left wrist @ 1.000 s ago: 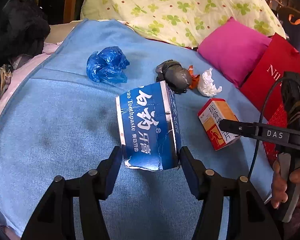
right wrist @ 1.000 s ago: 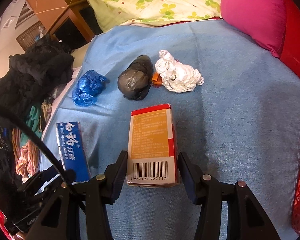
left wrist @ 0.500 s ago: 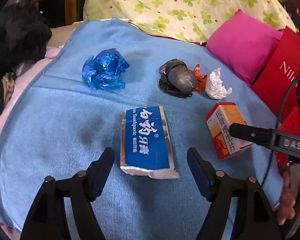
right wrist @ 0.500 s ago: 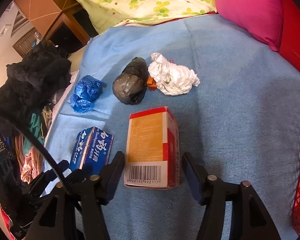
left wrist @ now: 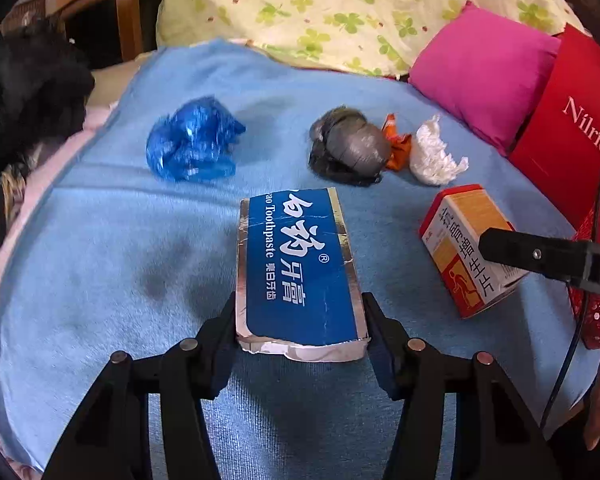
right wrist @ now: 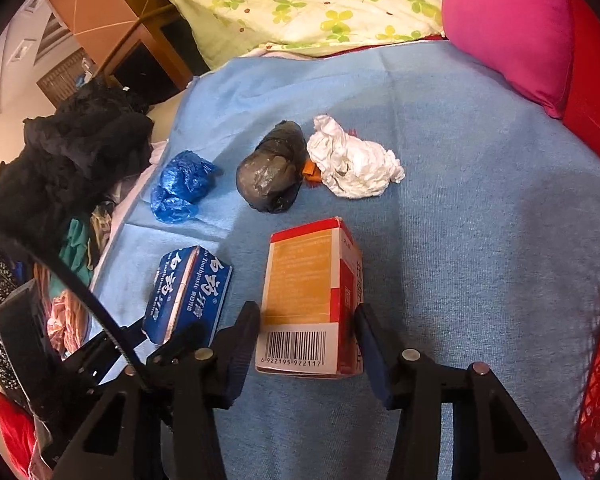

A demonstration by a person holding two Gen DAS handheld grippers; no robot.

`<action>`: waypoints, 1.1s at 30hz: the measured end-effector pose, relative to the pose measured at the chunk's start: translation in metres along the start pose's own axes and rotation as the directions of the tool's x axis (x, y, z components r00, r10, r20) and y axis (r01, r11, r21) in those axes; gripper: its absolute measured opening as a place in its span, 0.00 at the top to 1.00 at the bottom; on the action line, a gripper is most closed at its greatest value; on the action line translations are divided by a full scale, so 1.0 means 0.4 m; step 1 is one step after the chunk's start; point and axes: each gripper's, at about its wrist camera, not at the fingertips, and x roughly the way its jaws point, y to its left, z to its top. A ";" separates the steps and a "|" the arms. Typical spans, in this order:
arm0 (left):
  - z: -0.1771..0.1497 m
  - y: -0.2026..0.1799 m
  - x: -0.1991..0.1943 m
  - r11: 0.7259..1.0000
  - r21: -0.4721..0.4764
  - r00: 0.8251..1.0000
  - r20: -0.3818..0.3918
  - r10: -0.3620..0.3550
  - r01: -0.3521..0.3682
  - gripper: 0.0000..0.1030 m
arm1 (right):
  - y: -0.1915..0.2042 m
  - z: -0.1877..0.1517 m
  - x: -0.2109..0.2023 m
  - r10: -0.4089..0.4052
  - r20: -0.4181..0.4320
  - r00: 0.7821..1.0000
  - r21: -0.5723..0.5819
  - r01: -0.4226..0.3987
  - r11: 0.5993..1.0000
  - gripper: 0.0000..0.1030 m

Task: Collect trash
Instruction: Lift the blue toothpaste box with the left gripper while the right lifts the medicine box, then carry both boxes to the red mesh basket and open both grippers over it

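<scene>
Blue knit blanket (left wrist: 100,280) is covering the bed, running back to a clover-print quilt (left wrist: 340,8) and pink pillow (left wrist: 480,72). Left gripper (left wrist: 300,332), jaws just closing, is pinching the toothpaste box (left wrist: 296,268); right gripper (right wrist: 306,336), also just closing, is pinching the orange medicine box (right wrist: 304,280), both resting on it.

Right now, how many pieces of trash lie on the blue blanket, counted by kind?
Cardboard boxes: 2, the blue toothpaste box and the orange and red medicine box.
Crumpled plastic bags: 2, the blue bag and the grey-black bag.
Crumpled white tissue: 1.
Orange wrapper: 1.
Total: 6.
</scene>
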 end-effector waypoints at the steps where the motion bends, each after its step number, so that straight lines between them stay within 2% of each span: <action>1: 0.002 -0.002 -0.010 1.000 0.001 1.000 0.011 0.001 -0.001 0.43 | -0.001 0.001 -0.008 0.005 0.014 1.000 0.002 -0.005 1.000 0.50; 2: 0.006 -0.006 -0.023 1.000 0.003 1.000 0.025 0.004 -0.004 0.43 | -0.001 0.002 -0.019 0.010 0.032 0.999 0.001 -0.010 1.000 0.63; 3: 0.010 -0.009 -0.033 1.000 0.005 0.999 0.035 0.005 -0.005 0.43 | -0.001 0.005 -0.029 0.018 0.047 0.999 -0.005 -0.018 1.000 0.70; 6: 0.025 -0.022 -0.068 1.000 0.017 0.997 0.080 0.012 -0.013 0.43 | -0.005 0.012 -0.062 0.028 0.106 0.994 -0.008 -0.028 1.000 0.70; 10: 0.035 -0.024 -0.099 0.999 0.023 0.994 0.108 0.027 -0.029 0.43 | -0.009 0.015 -0.065 0.036 0.094 0.995 -0.011 -0.036 0.999 0.70; 11: 0.036 -0.020 -0.104 0.999 0.017 0.993 0.110 0.029 -0.031 0.43 | -0.014 0.017 -0.063 0.046 0.083 0.995 -0.002 -0.046 0.999 0.66; 12: 0.036 -0.018 -0.107 0.999 0.014 0.993 0.112 0.032 -0.034 0.43 | -0.022 0.018 -0.061 0.058 0.068 0.996 0.014 -0.059 0.998 0.66; 13: 0.035 -0.016 -0.111 0.999 0.013 0.993 0.113 0.037 -0.038 0.43 | -0.029 0.020 -0.060 0.054 0.059 0.997 0.029 -0.056 0.998 0.61; 14: 0.033 -0.015 -0.114 0.999 0.015 0.992 0.115 0.043 -0.045 0.43 | -0.034 0.020 -0.060 0.053 0.058 0.997 0.039 -0.055 0.998 0.40; 15: 0.030 -0.015 -0.116 0.999 0.018 0.992 0.116 0.048 -0.050 0.43 | -0.037 0.020 -0.061 0.053 0.062 0.997 0.045 -0.056 0.997 0.29; 16: 0.027 -0.014 -0.118 0.998 0.022 0.992 0.119 0.052 -0.055 0.43 | -0.039 0.017 -0.064 0.054 0.073 0.996 0.049 -0.058 0.997 0.24; 23: 0.026 0.009 -0.134 0.997 0.004 0.989 0.131 0.073 -0.074 0.43 | 0.010 0.003 -0.024 0.029 0.040 0.999 -0.041 -0.027 0.999 0.24; 26: 0.027 0.010 -0.146 0.997 0.010 0.986 0.144 0.079 -0.082 0.43 | 0.047 -0.011 0.022 -0.069 0.022 0.997 -0.120 0.072 0.990 0.28; 27: 0.026 0.008 -0.151 0.996 0.014 0.985 0.151 0.081 -0.084 0.43 | 0.053 -0.015 0.035 -0.088 0.013 0.996 -0.133 0.089 0.987 0.33; 28: 0.027 0.006 -0.157 0.996 0.020 0.984 0.158 0.083 -0.087 0.43 | 0.057 -0.019 0.051 -0.107 -0.006 0.994 -0.145 0.106 0.984 0.47; 30: 0.029 0.002 -0.168 0.996 0.025 0.983 0.167 0.080 -0.085 0.43 | 0.057 -0.021 0.061 -0.137 -0.001 0.991 -0.147 0.136 0.980 0.50; 33: 0.032 -0.004 -0.186 0.996 0.029 0.980 0.183 0.075 -0.082 0.43 | 0.052 -0.017 0.032 -0.118 0.038 0.992 -0.135 0.122 0.983 0.51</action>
